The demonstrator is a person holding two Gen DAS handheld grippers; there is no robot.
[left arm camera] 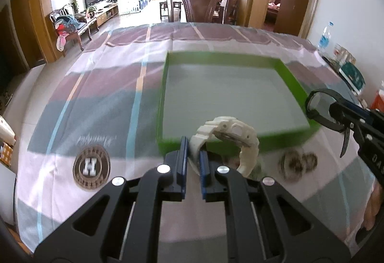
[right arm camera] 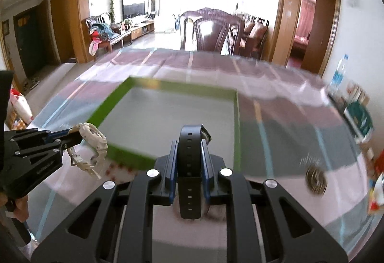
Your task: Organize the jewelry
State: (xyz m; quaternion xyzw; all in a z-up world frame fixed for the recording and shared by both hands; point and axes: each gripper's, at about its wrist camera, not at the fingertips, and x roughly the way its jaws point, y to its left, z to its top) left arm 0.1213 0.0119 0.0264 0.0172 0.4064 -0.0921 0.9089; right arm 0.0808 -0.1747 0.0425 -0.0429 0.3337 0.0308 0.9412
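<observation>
L gripper (left arm camera: 193, 157) pinches white watch (left arm camera: 230, 135) by its strap, R gripper (right arm camera: 189, 159) clamps black watch (right arm camera: 190, 143) strap btwn both pads, both watches held above tablecloth (left arm camera: 96, 95) just at near edge of green tray (left arm camera: 295, 85), tray bottom bare

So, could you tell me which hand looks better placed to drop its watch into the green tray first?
Probably the right gripper: its black watch appears over the green tray, while the white watch sits nearer its front wall.
</observation>
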